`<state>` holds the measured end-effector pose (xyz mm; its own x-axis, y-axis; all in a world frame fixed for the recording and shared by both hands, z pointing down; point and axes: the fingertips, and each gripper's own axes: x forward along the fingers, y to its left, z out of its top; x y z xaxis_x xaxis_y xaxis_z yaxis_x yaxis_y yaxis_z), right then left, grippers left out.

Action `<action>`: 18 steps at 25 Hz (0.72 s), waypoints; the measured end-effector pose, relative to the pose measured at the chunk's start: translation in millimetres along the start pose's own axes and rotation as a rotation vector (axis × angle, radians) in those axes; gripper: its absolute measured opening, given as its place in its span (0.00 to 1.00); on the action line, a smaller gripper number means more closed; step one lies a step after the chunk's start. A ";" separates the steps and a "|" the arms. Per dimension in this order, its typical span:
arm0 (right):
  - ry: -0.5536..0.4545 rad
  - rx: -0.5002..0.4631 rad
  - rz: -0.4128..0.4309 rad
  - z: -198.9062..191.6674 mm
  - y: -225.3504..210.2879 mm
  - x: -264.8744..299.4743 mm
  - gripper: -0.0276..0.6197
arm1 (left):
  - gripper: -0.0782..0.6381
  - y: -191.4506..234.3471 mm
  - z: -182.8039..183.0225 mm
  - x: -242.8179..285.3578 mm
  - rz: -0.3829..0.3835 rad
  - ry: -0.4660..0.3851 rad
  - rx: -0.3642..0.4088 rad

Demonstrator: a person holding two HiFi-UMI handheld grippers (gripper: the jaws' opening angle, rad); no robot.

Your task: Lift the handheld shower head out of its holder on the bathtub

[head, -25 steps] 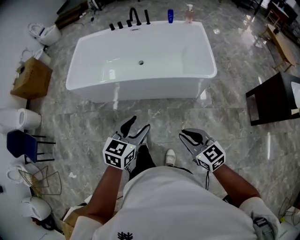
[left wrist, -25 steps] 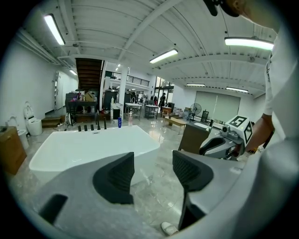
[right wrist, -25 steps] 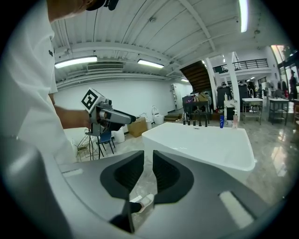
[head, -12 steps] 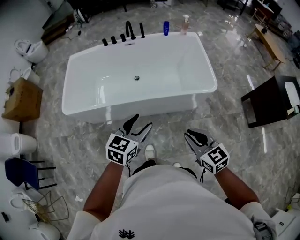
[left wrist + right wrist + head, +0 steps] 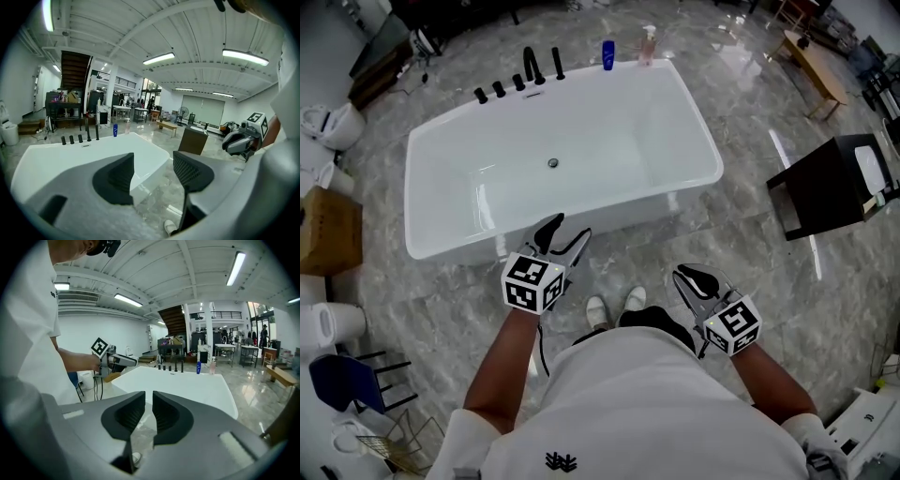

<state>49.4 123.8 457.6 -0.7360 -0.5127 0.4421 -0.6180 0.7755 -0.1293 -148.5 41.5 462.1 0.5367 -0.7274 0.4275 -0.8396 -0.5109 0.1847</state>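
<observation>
The white bathtub (image 5: 450, 248) fills the middle of the head view. On its far rim stands a row of black fittings; the slim upright handheld shower head (image 5: 558, 63) is the rightmost, beside the curved spout (image 5: 530, 66). It also shows in the left gripper view, where the shower head (image 5: 97, 132) is small, and in the right gripper view as the shower head (image 5: 182, 365). My left gripper (image 5: 561, 234) hangs open and empty just over the tub's near rim. My right gripper (image 5: 692, 278) is shut on nothing, over the floor short of the tub.
A blue bottle (image 5: 608, 54) and a pump bottle (image 5: 649, 44) stand on the tub's far right corner. A dark cabinet (image 5: 830, 183) stands to the right, a cardboard box (image 5: 323, 230) and a blue chair (image 5: 342, 380) to the left. The floor is grey marble.
The person has stepped closer to the tub. The left gripper has come up to the near rim; the right has stayed low. Neither has changed its jaw state.
</observation>
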 end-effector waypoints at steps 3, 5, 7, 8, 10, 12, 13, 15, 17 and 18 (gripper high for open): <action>-0.009 0.019 -0.024 7.2 -25.8 0.0 0.14 | 0.48 15.0 9.5 23.5 0.016 0.011 -0.015; -0.014 0.016 -0.032 11.1 -44.3 -5.5 0.13 | 0.48 19.8 18.3 41.9 0.031 0.012 -0.019; -0.014 0.018 -0.042 9.5 -64.5 -12.0 0.12 | 0.48 22.6 27.9 61.2 0.041 0.011 -0.018; -0.016 0.023 -0.047 8.4 -75.3 -13.6 0.12 | 0.48 25.4 33.9 71.2 0.047 0.008 -0.014; -0.026 0.030 -0.053 7.8 -93.1 -13.1 0.12 | 0.48 33.6 45.8 90.3 0.058 0.003 -0.004; -0.026 0.032 -0.051 5.3 -102.5 -10.2 0.12 | 0.48 42.8 52.6 105.9 0.064 0.006 -0.001; -0.021 0.034 -0.049 4.1 -106.3 -8.2 0.11 | 0.48 48.1 55.2 113.9 0.068 0.011 0.000; -0.014 0.041 -0.047 4.5 -113.6 -3.9 0.11 | 0.48 60.6 61.2 130.9 0.076 0.024 0.003; -0.011 0.051 -0.054 5.8 -121.9 2.1 0.11 | 0.48 76.4 66.4 148.1 0.081 0.037 0.009; -0.011 0.060 -0.064 6.6 -128.2 7.4 0.11 | 0.48 87.0 69.0 157.6 0.084 0.042 0.011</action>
<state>121.3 18.2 471.6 -0.6975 -0.5647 0.4411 -0.6790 0.7177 -0.1547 -131.2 -149.2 484.5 0.4604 -0.7484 0.4774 -0.8803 -0.4542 0.1370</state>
